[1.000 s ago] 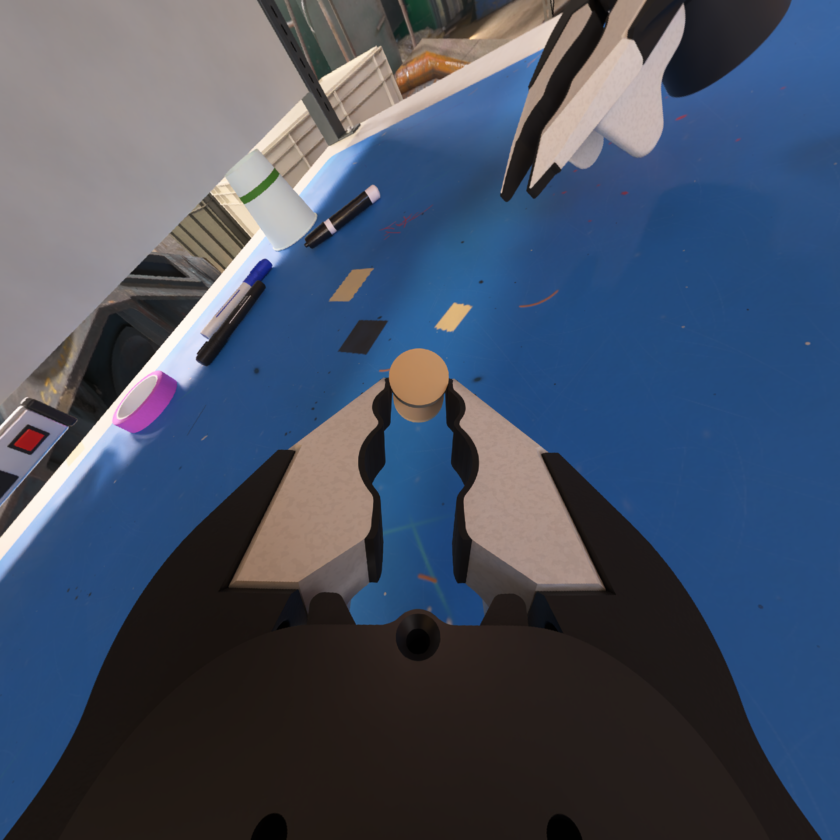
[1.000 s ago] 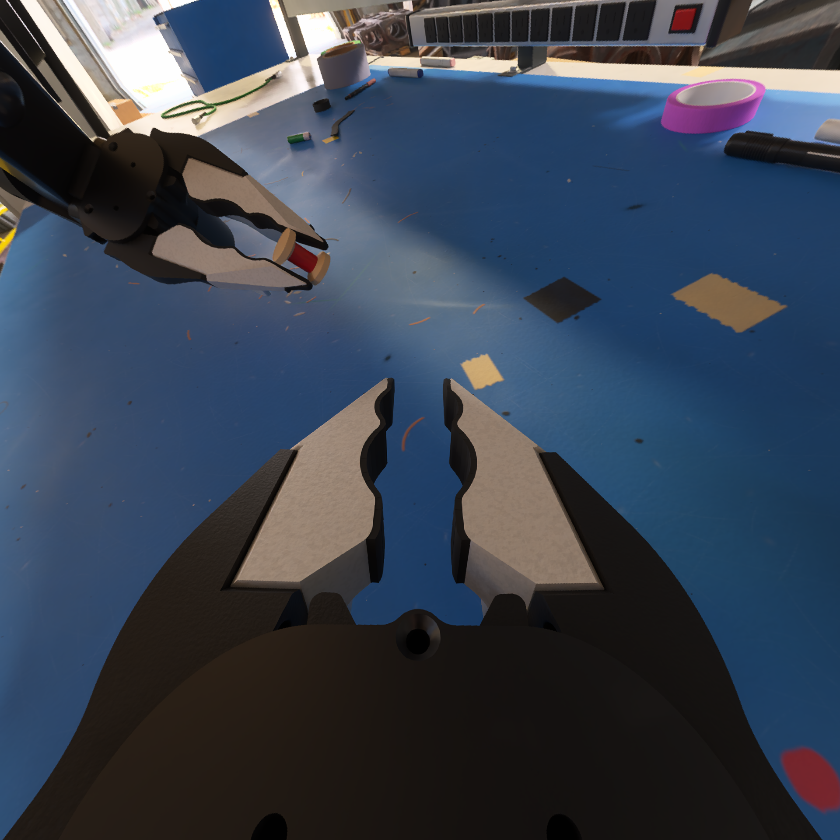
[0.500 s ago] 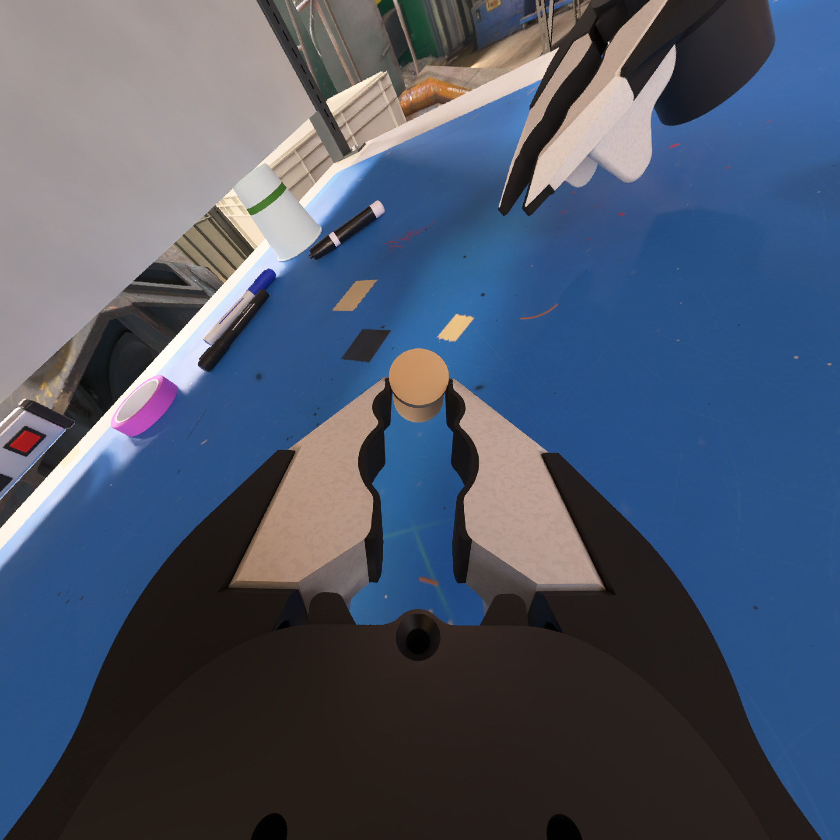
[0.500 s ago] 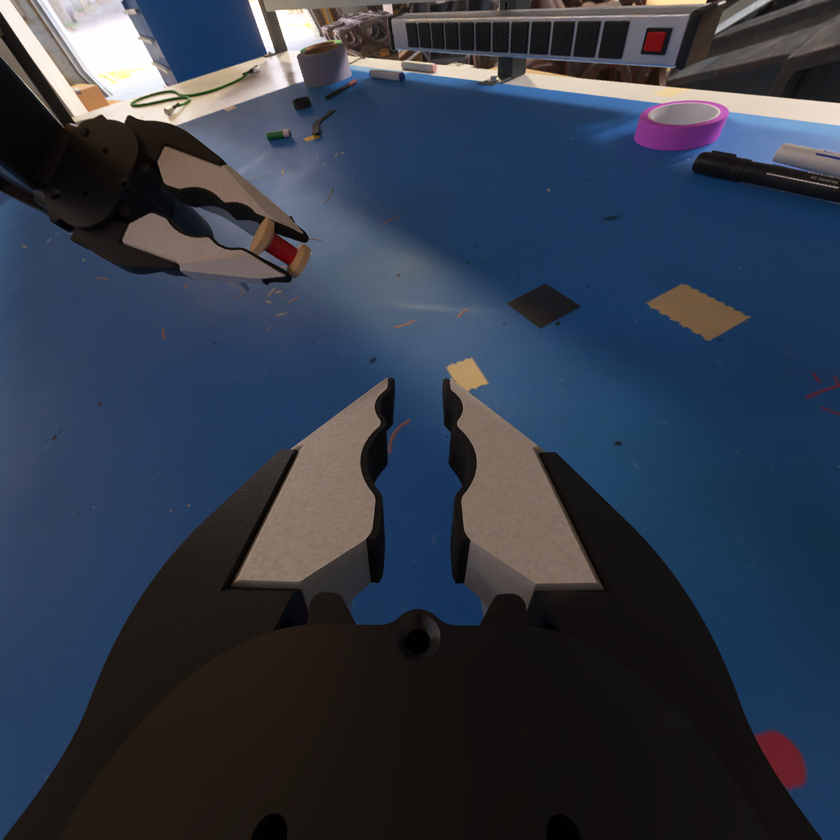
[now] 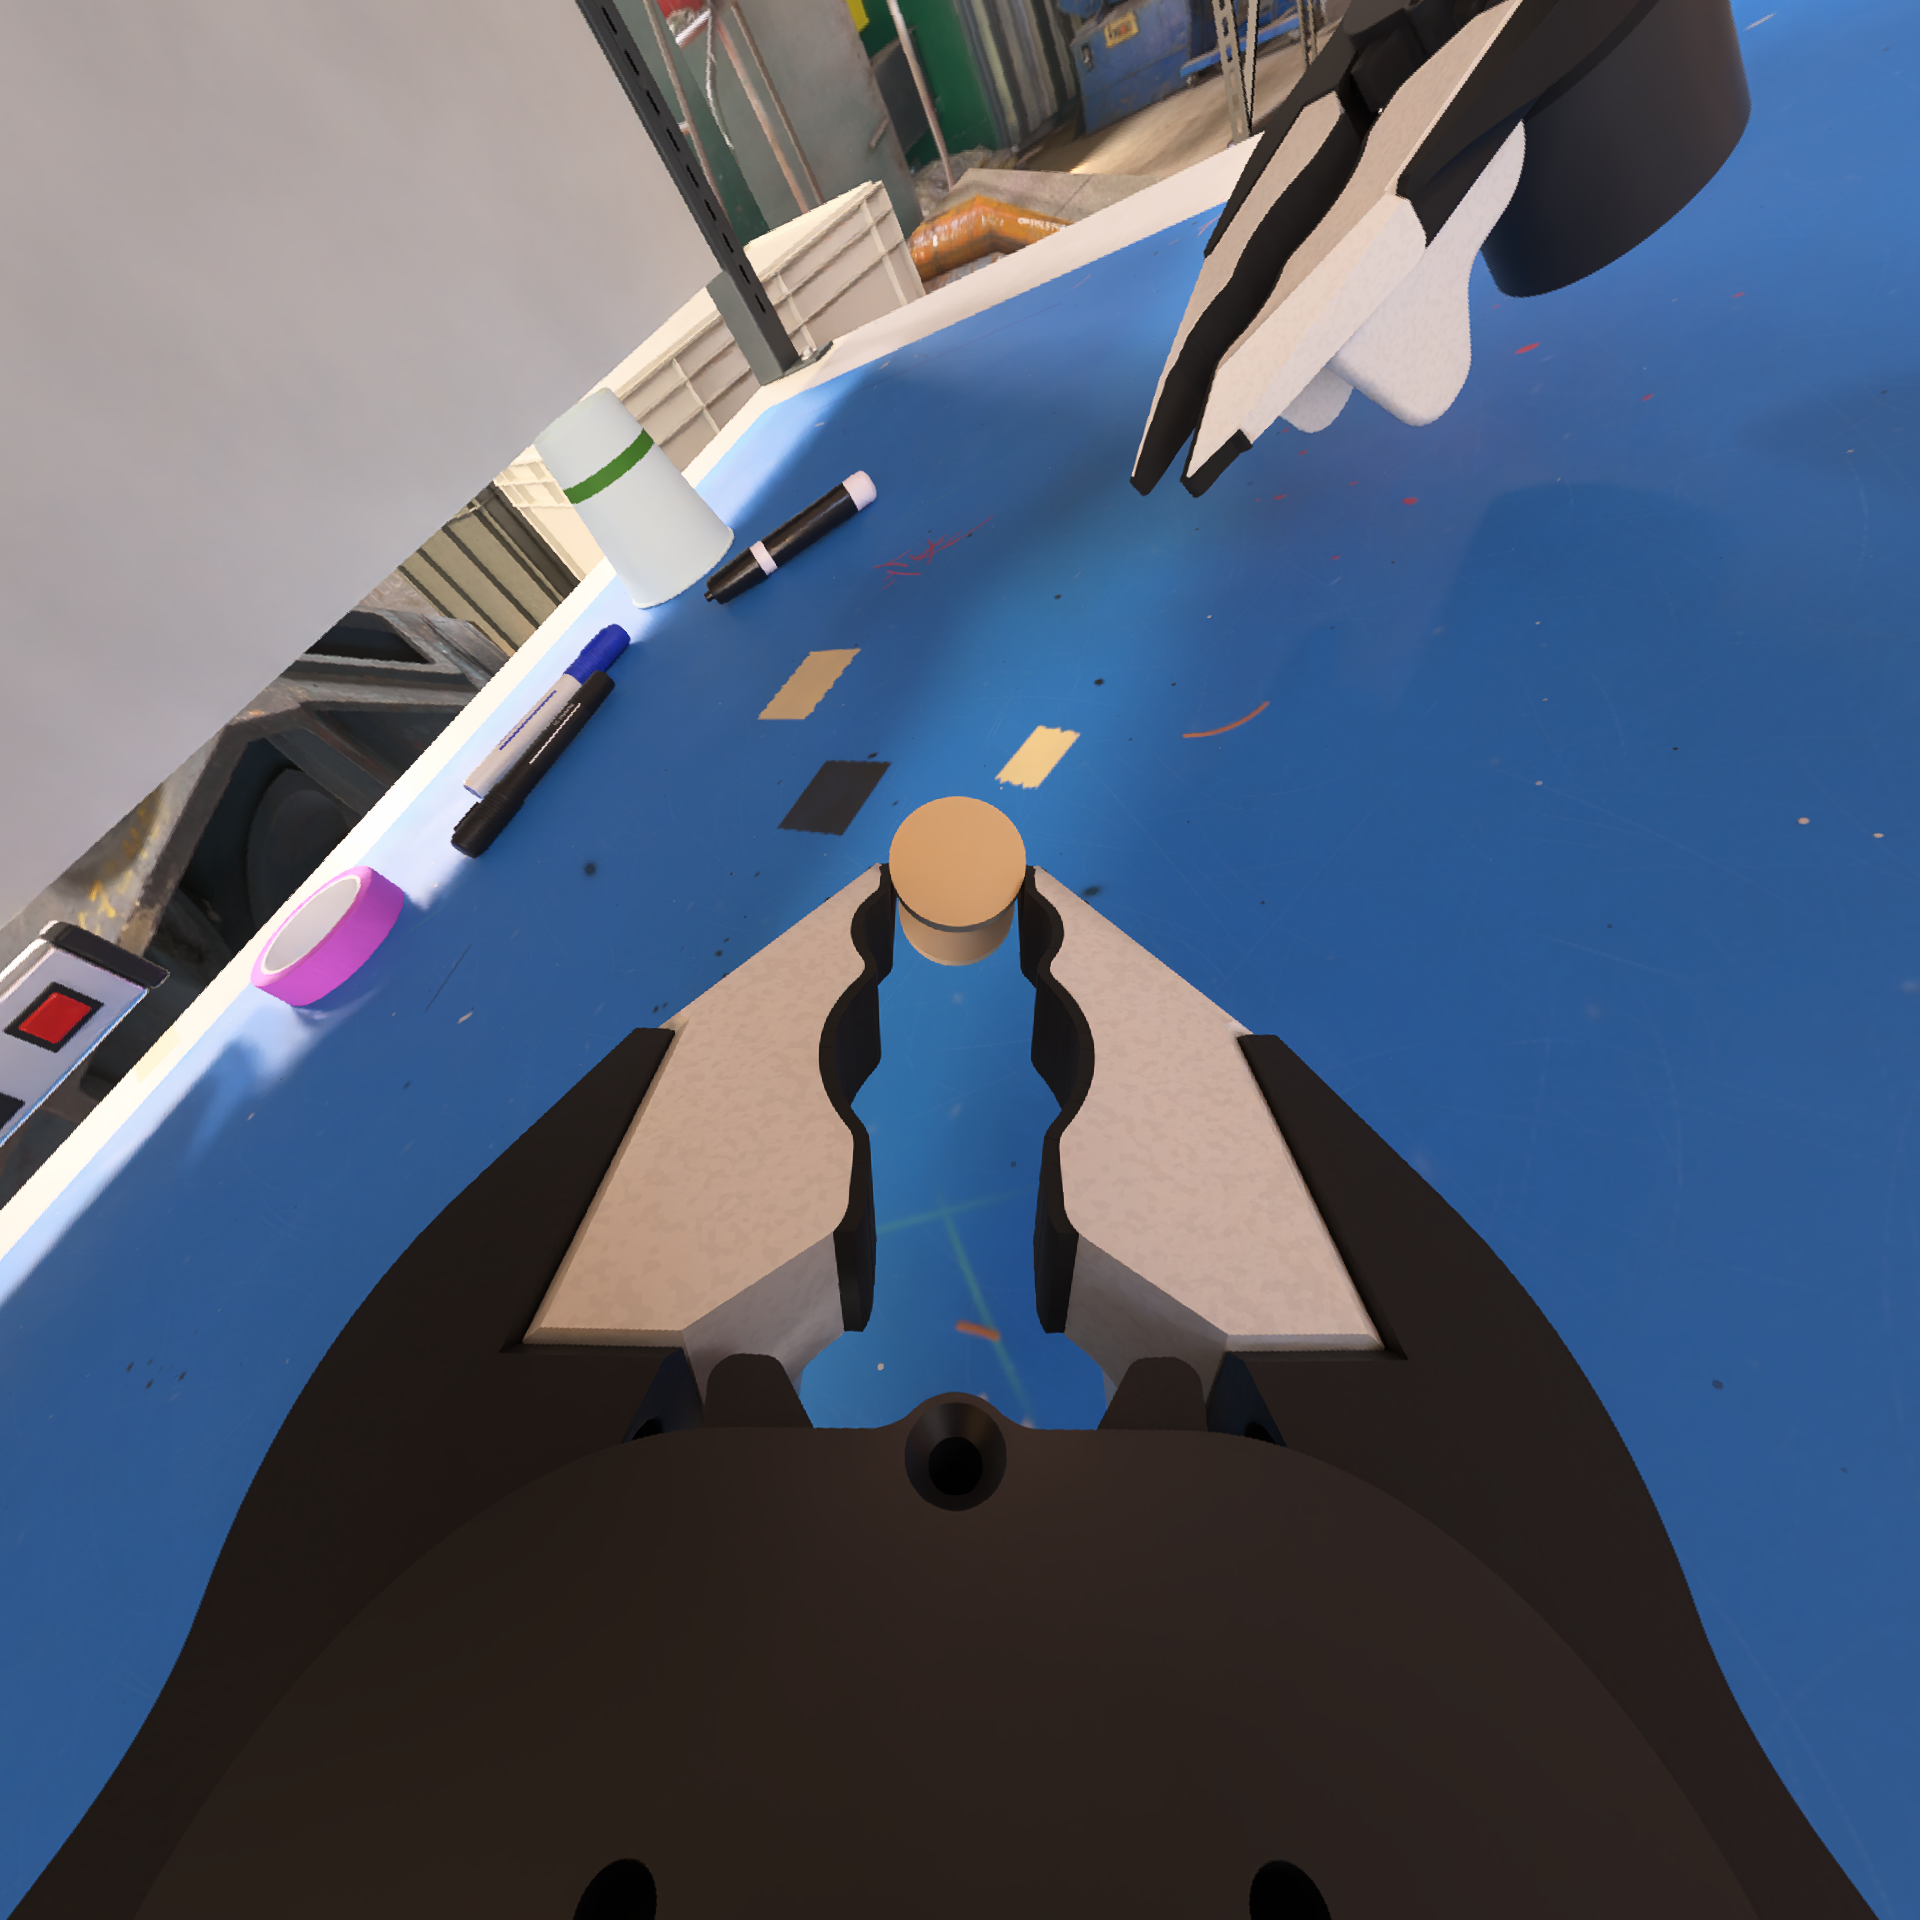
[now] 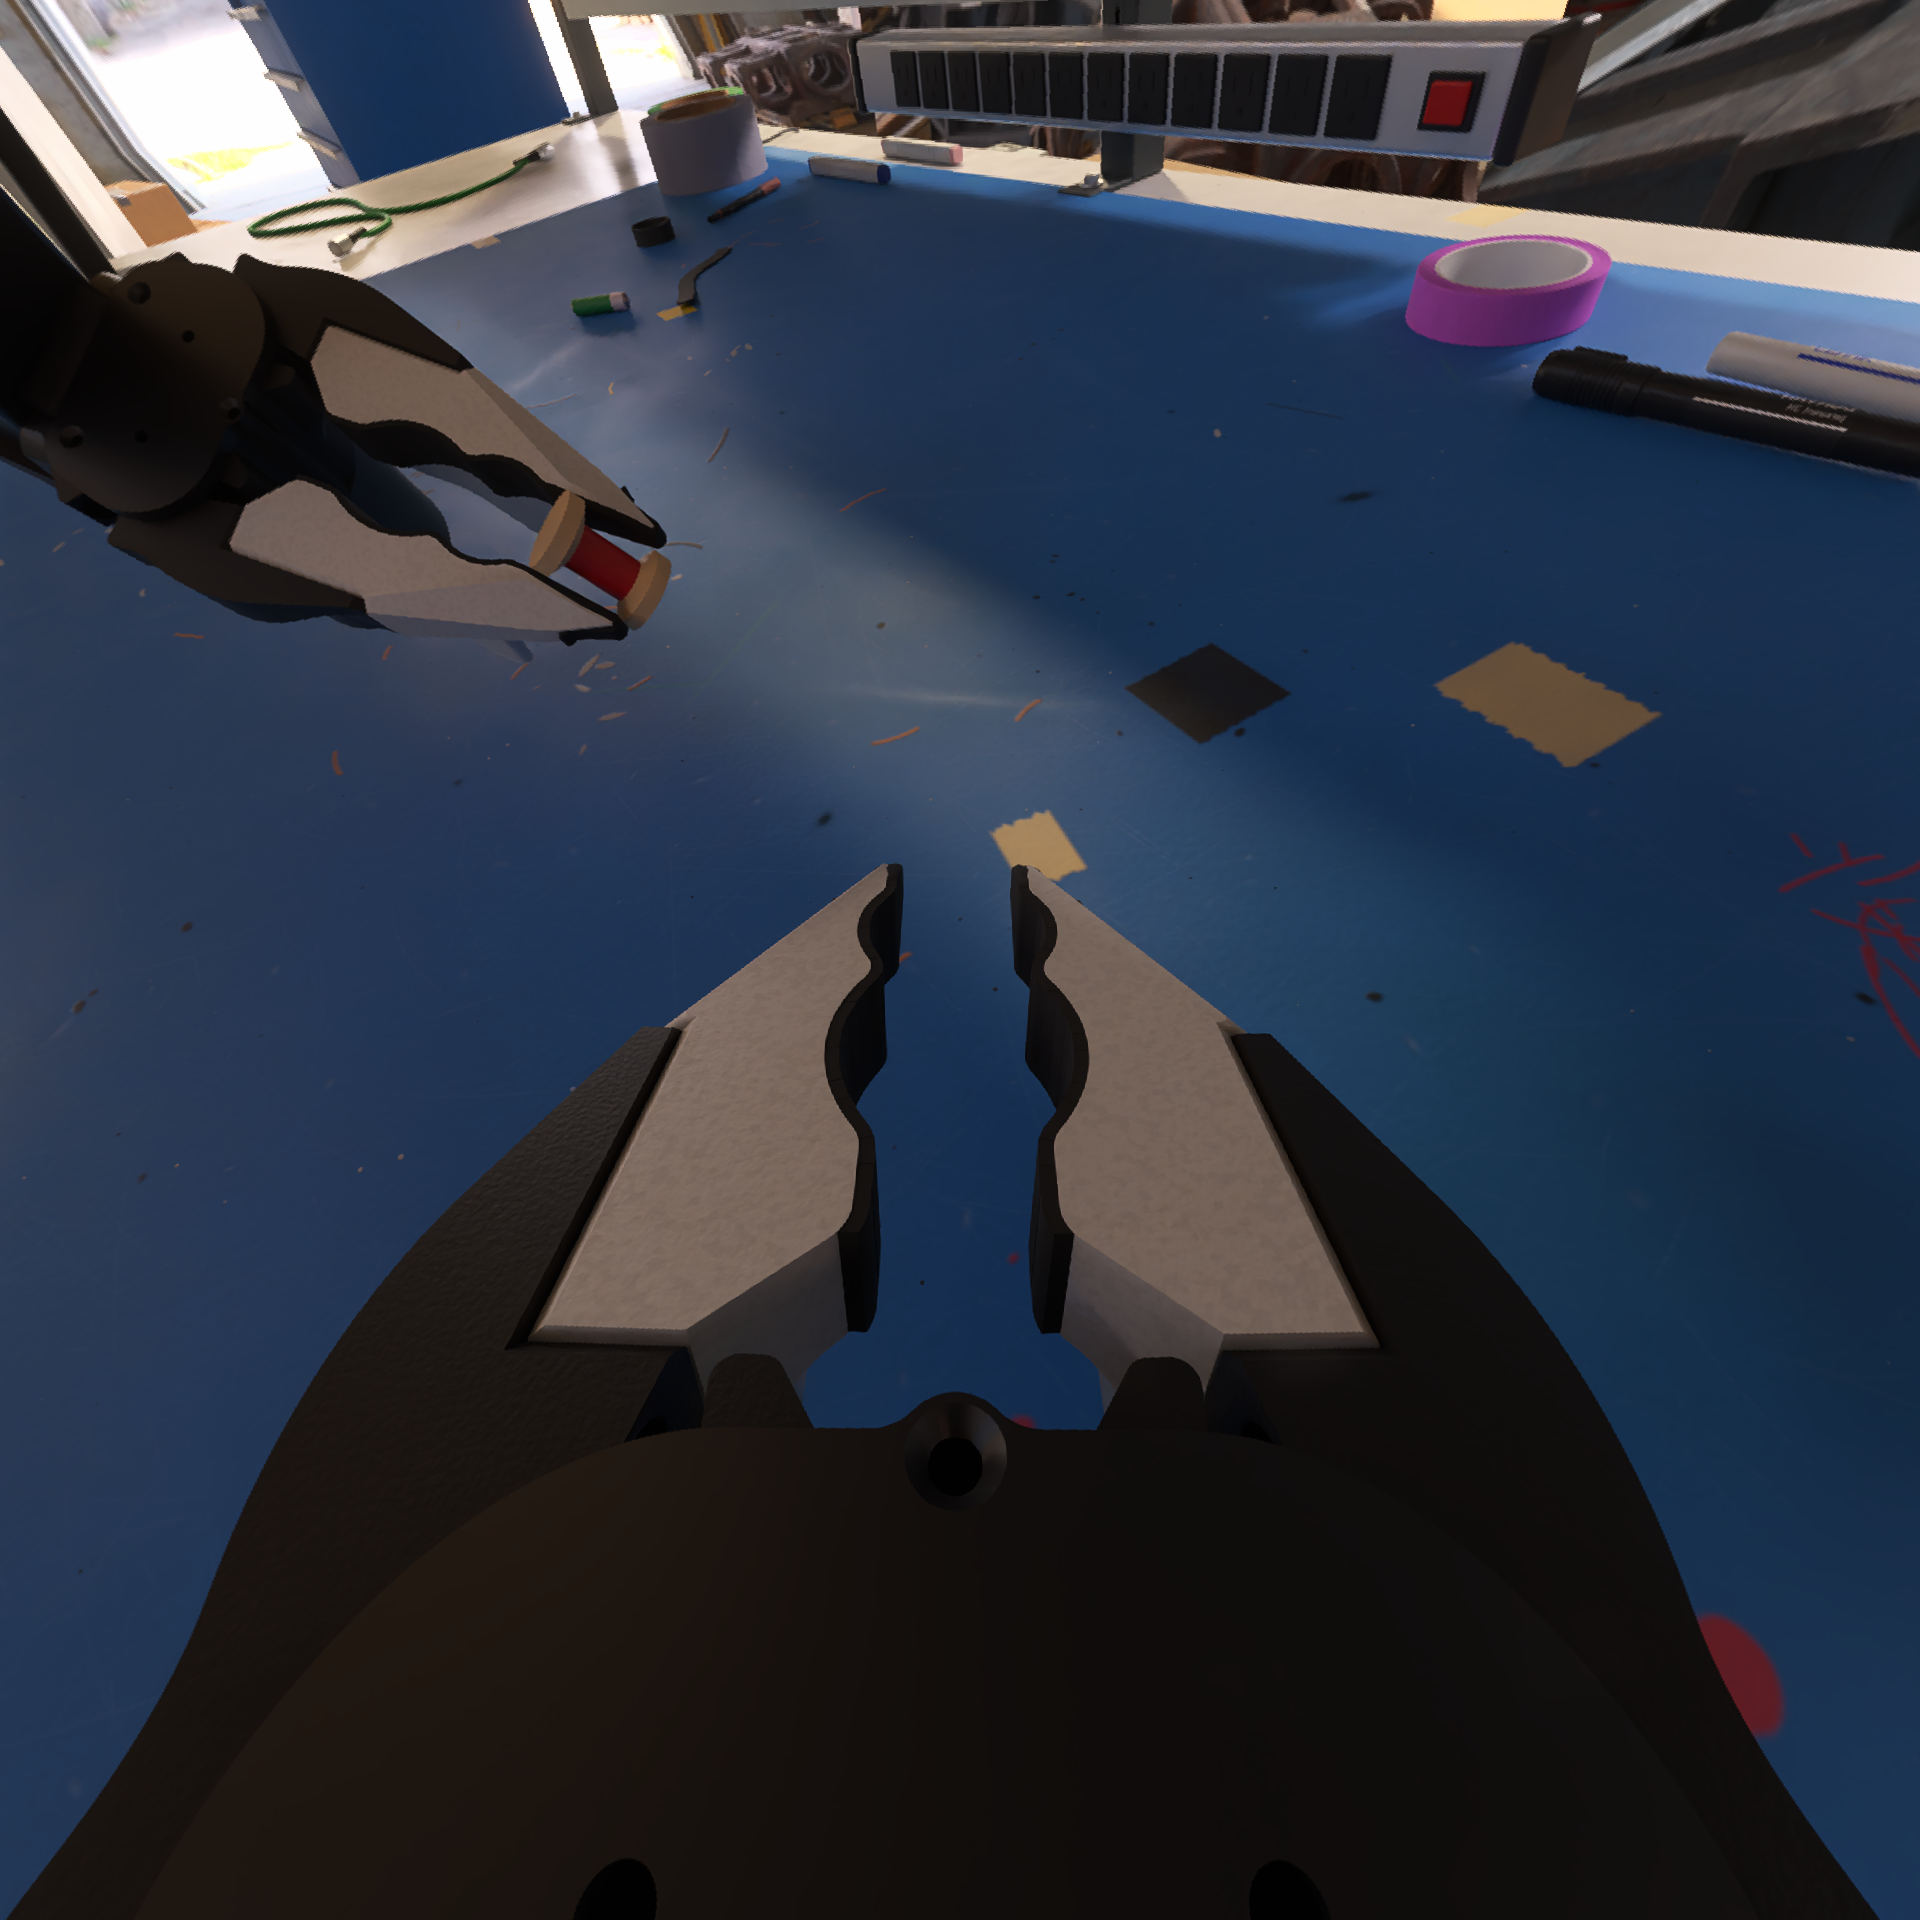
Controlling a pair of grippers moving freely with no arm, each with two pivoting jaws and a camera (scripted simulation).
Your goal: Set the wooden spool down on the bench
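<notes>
My left gripper (image 5: 956,883) is shut on the wooden spool (image 5: 956,857), held crosswise at its fingertips with one tan end facing the camera. In the right wrist view the left gripper (image 6: 623,582) is at the left, and the spool (image 6: 603,561) shows red thread between two tan ends, a little above the blue bench (image 6: 1039,468). My right gripper (image 6: 956,873) is empty, its jaws a narrow gap apart, above the bench. It also shows in the left wrist view (image 5: 1169,483) at the upper right, apart from the spool.
Along the bench (image 5: 1455,1039) edge lie a purple tape roll (image 5: 327,935), two markers (image 5: 540,758), a white cup (image 5: 634,509) and a black marker (image 5: 795,535). Flat black (image 6: 1205,691) and tan (image 6: 1548,707) patches mark the top. A power strip (image 6: 1195,94) stands at the back.
My left gripper keeps its hold on the spool and has barely moved. My right gripper has drifted slightly, so the tape roll and markers slide left in its view.
</notes>
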